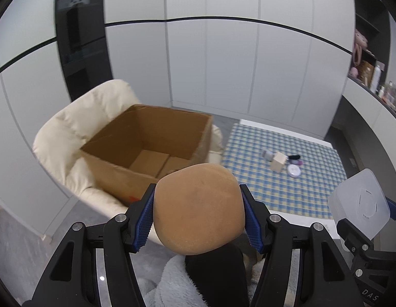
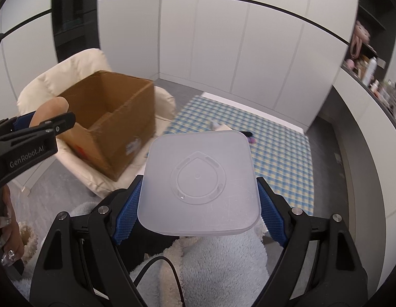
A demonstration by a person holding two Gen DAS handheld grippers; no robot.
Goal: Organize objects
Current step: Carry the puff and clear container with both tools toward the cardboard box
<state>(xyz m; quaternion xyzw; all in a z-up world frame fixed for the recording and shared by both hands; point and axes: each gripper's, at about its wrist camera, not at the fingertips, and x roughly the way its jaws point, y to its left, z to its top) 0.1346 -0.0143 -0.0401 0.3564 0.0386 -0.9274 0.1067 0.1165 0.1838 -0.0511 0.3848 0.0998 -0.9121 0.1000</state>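
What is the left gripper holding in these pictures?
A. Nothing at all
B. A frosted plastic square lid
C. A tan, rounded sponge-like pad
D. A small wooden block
C: in the left wrist view the left gripper is closed on a tan rounded pad, blue pads pressing both sides, while the frosted plastic lid sits in the right gripper and the wooden block lies on the checked cloth.

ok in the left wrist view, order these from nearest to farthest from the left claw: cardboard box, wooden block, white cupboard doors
1. cardboard box, just ahead of the left claw, on the cream chair.
2. wooden block, ahead to the right, on the checked cloth.
3. white cupboard doors, at the back.
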